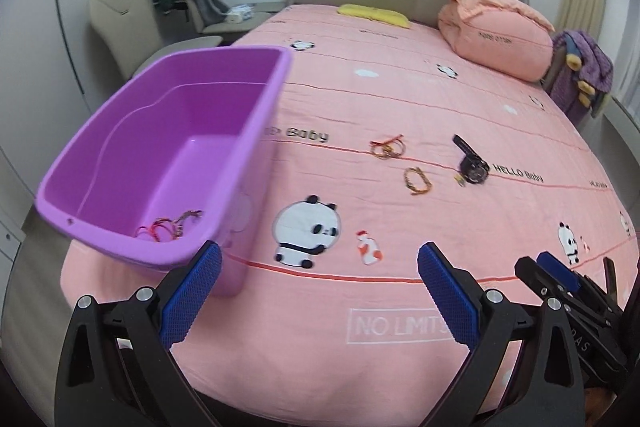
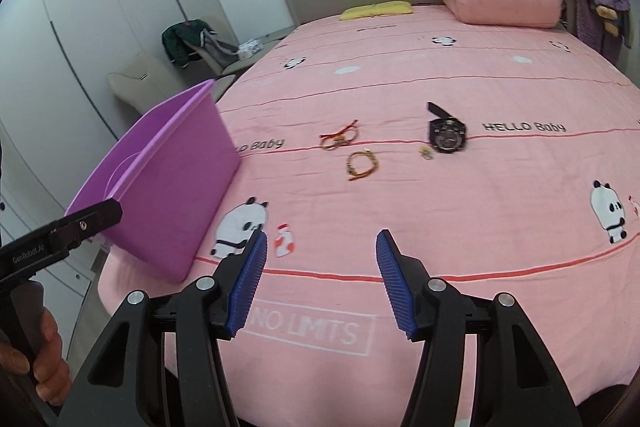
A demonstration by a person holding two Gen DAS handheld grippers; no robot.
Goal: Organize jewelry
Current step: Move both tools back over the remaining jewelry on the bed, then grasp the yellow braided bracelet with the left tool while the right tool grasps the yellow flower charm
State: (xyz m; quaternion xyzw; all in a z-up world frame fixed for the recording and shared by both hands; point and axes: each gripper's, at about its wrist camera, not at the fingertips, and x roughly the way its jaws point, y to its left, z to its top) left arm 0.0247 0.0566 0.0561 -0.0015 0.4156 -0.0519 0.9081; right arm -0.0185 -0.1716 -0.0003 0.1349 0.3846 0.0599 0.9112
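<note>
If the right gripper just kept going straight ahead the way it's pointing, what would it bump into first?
Probably the pink bedspread: the open right gripper angles down toward bare fabric. The gold bracelet lies further along that line, though depth is hard to judge.

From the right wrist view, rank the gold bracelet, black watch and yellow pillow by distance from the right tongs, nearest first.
1. gold bracelet, on the bedspread just ahead of the right tongs, slightly right.
2. black watch, farther back and more to the right.
3. yellow pillow, far off at the headboard end.
</note>
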